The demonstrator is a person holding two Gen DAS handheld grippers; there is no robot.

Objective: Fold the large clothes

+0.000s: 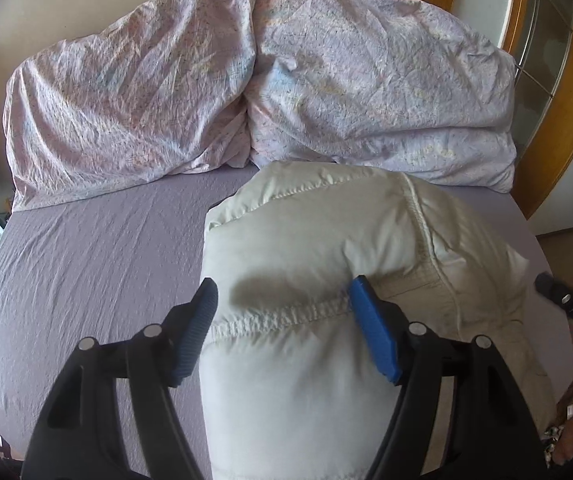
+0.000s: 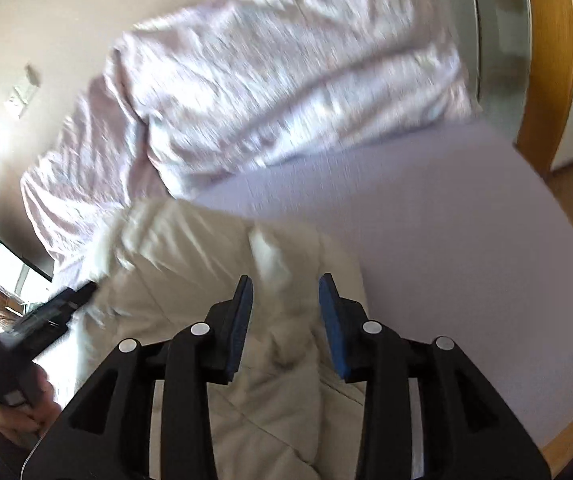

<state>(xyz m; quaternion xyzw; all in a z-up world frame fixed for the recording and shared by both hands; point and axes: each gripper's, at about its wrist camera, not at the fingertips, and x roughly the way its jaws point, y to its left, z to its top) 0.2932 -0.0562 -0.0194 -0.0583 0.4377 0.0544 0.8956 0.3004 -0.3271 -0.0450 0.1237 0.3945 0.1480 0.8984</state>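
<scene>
the left gripper (image 1: 282, 294) hovers over the near end of a white puffy jacket (image 1: 326, 264), its blue pads spread wide on either side of a stitched seam, gripping nothing. the right gripper (image 2: 286, 284) stands over the same jacket (image 2: 214, 264) with a narrower gap, its pads apart and clear of the cloth below; that view is blurred. the jacket lies bunched on a lilac bed sheet (image 1: 86, 248), towards the bed's right side. behind it two crumpled pink-patterned pillows (image 1: 134, 92) lean against the wall. a wooden door frame (image 1: 558, 128) stands at the right.
</scene>
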